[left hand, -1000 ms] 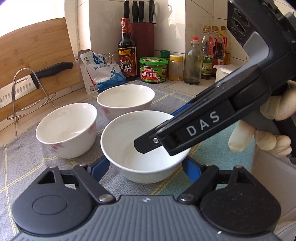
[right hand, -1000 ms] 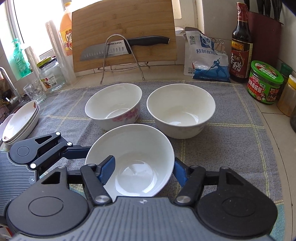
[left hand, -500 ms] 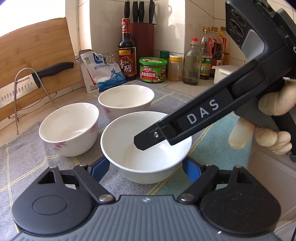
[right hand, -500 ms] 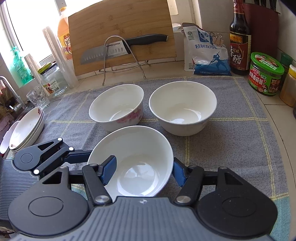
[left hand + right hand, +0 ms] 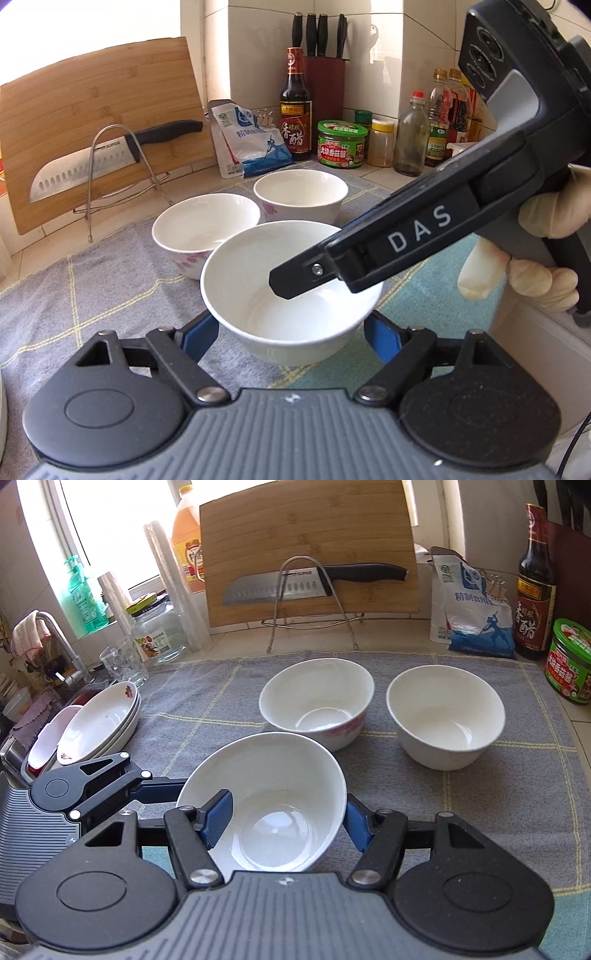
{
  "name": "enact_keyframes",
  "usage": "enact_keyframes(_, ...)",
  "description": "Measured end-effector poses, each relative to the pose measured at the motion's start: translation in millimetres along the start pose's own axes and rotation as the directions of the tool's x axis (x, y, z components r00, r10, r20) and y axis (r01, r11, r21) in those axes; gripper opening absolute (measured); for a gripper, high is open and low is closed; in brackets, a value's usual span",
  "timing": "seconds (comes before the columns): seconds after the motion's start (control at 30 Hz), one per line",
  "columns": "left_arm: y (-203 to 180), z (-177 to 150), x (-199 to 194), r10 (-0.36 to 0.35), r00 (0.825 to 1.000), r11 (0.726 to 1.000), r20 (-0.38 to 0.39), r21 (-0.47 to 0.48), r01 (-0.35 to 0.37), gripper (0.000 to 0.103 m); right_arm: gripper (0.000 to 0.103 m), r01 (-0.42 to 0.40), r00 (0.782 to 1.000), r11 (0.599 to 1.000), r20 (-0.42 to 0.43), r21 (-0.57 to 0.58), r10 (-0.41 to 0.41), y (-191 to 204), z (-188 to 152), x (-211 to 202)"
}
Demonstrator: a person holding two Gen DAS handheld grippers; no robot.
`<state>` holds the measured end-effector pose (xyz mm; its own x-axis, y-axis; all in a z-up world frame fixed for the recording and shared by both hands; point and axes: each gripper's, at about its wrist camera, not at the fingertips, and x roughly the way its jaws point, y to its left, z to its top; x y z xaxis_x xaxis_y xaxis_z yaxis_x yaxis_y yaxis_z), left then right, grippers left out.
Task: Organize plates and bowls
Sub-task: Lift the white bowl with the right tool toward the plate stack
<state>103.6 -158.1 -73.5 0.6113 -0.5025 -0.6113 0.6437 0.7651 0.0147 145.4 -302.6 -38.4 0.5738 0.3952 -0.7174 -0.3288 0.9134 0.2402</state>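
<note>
Three white bowls are over a grey towel [image 5: 498, 812]. My left gripper [image 5: 291, 334] is shut on the near bowl [image 5: 240, 288], one blue pad on each side of its outer wall. The bowl looks tilted and slightly raised. My right gripper [image 5: 287, 823] is open across the same bowl [image 5: 280, 775]: its left pad stands inside the bowl and its right pad is at the outer right wall. Its finger [image 5: 406, 236] reaches in from the right. Behind stand a pink-flowered bowl [image 5: 317, 698] and a plain bowl [image 5: 443, 709]. Stacked plates [image 5: 99, 720] lie at the left.
A knife [image 5: 295, 585] rests on a wire stand against the upright cutting board [image 5: 310, 535]. A salt bag [image 5: 476, 613], a vinegar bottle [image 5: 535, 590], a green jar [image 5: 570, 661] and more bottles line the back right. A faucet [image 5: 62, 646] and glass jars stand at the left. A gloved hand [image 5: 546, 218] holds the right gripper.
Both grippers have moved left and slightly up with the near bowl between them. The two bowls behind now sit further right in the right wrist view, and more of the plates shows.
</note>
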Motion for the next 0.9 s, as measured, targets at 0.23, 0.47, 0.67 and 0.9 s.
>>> enact_keyframes(0.23,21,-15,-24,0.052,0.999,0.998,-0.010,-0.030,-0.052,0.085,0.070,-0.054,0.999,0.998,-0.012,-0.041,0.053,31,4,12)
enact_keyframes(0.47,37,-28,-42,0.093,0.995,0.994,-0.028,-0.056,-0.095,0.085,0.070,-0.099,0.995,0.993,-0.035,-0.070,0.097,58,5,27)
enact_keyframes(0.67,51,-39,-55,0.110,0.993,0.991,-0.048,-0.069,-0.113,0.085,0.070,-0.128,0.991,0.988,-0.052,-0.085,0.124,79,5,37)
enact_keyframes(0.9,59,-50,-64,0.100,0.993,0.993,-0.069,-0.062,-0.104,0.085,0.070,-0.135,0.989,0.988,-0.076,-0.080,0.129,92,0,44)
